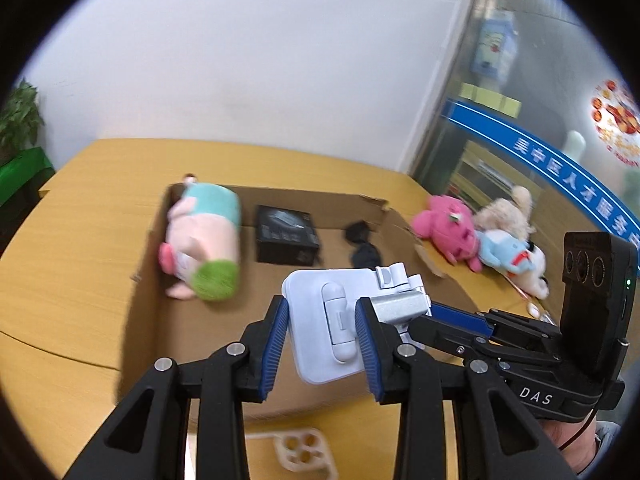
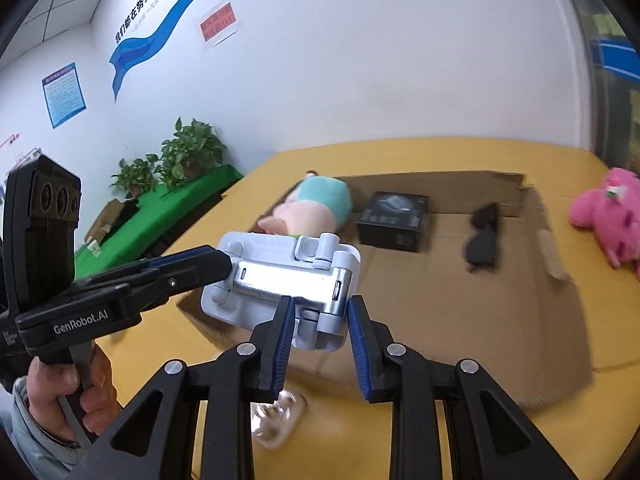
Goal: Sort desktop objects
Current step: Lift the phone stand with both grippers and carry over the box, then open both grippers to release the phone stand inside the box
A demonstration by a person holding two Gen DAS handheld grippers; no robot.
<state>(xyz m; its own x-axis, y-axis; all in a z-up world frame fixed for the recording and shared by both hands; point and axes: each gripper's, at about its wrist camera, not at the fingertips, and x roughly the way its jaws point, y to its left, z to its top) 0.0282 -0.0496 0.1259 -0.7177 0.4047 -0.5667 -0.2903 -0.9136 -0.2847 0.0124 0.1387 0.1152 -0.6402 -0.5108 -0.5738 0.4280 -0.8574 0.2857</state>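
Beneath the left gripper, a cream plastic perforated piece [image 1: 302, 452] is cut off by its arms. The pink-and-teal plush toy [image 1: 204, 240] ahead is motion-blurred.

- Potted plants [image 2: 192, 156] stand at the far left on a green-covered stand [image 2: 156, 220].
- A white wall [image 2: 360, 60] behind carries a blue ribbon graphic [image 2: 160, 32], a red notice [image 2: 218, 24] and a blue poster [image 2: 64, 94].
- At the far right, a glass partition [image 1: 540, 120] bears a blue band [image 1: 560, 172] with white characters and a round red sticker [image 1: 616, 120].

Yellow table [image 1: 72, 240] carries cardboard box [image 1: 404, 236], plush toys [image 1: 448, 228].
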